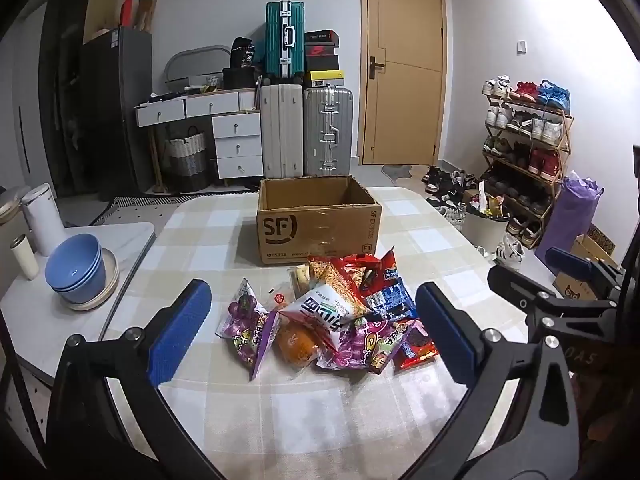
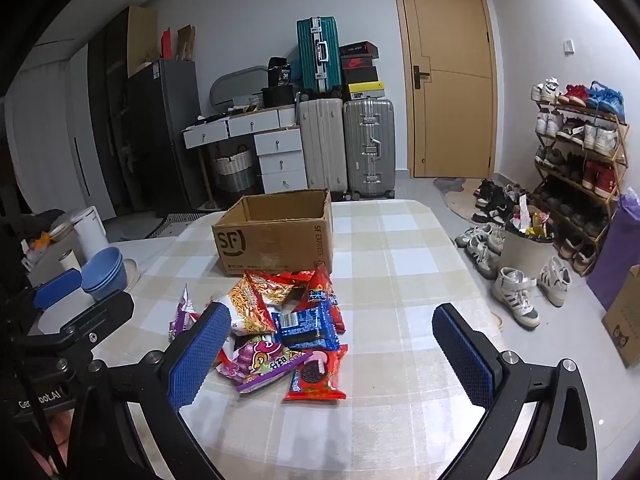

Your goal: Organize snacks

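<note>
A pile of snack packets (image 1: 328, 320) lies on the checked tablecloth (image 1: 320, 412), just in front of an open, empty-looking cardboard SF box (image 1: 316, 224). The pile holds purple candy bags (image 1: 248, 328), a red noodle-snack bag (image 1: 340, 272), a blue packet (image 1: 390, 300) and a red cookie pack (image 1: 416, 350). My left gripper (image 1: 316, 332) is open, held above the table in front of the pile. In the right wrist view the pile (image 2: 284, 332) and box (image 2: 276, 236) show too. My right gripper (image 2: 332, 356) is open, with the pile near its left finger (image 2: 200, 356).
Blue bowls (image 1: 76, 268) on a plate, a white cup (image 1: 24, 258) and a white canister (image 1: 42, 220) stand on a side table at left. Suitcases (image 1: 306, 132), drawers and a door stand behind. A full bin (image 2: 524, 244) and shoes lie on the floor at right.
</note>
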Demonstrator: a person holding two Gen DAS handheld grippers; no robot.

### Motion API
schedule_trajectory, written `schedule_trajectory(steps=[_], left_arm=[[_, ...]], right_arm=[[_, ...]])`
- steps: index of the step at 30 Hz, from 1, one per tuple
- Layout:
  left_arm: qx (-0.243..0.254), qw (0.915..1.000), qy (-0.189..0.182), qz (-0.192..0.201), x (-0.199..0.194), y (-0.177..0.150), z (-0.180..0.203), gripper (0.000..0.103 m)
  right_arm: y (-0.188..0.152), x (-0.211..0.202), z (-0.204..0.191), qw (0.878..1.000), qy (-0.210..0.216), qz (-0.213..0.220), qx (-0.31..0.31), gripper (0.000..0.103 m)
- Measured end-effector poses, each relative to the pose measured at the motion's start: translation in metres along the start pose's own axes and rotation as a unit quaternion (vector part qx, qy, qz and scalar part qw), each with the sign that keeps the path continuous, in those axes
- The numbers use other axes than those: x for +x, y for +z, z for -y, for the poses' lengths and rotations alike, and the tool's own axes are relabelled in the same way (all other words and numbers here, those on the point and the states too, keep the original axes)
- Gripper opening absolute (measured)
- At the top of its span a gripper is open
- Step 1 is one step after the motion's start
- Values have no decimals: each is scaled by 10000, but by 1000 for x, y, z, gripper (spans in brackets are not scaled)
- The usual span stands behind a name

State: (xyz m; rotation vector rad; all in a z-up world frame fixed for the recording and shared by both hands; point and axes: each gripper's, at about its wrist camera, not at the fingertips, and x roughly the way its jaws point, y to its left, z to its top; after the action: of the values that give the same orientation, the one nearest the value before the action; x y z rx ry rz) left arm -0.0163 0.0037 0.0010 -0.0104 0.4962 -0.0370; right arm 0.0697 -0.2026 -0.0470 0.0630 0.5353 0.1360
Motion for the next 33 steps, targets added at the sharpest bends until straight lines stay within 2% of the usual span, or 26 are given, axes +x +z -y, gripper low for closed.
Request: schedule_trajectory(steps=[11, 14, 33], left_arm=[[-38, 10000, 19, -20, -3, -5, 0, 102], [28, 9997, 223, -37, -3, -5, 1, 102], [-88, 9998, 131, -99, -4, -6, -2, 102]], right_arm=[[-2, 1, -5, 10000, -16, -6, -47, 103], [-2, 1, -6, 10000, -9, 2, -68, 103], [-7, 0, -16, 9999, 2, 50, -133, 103]])
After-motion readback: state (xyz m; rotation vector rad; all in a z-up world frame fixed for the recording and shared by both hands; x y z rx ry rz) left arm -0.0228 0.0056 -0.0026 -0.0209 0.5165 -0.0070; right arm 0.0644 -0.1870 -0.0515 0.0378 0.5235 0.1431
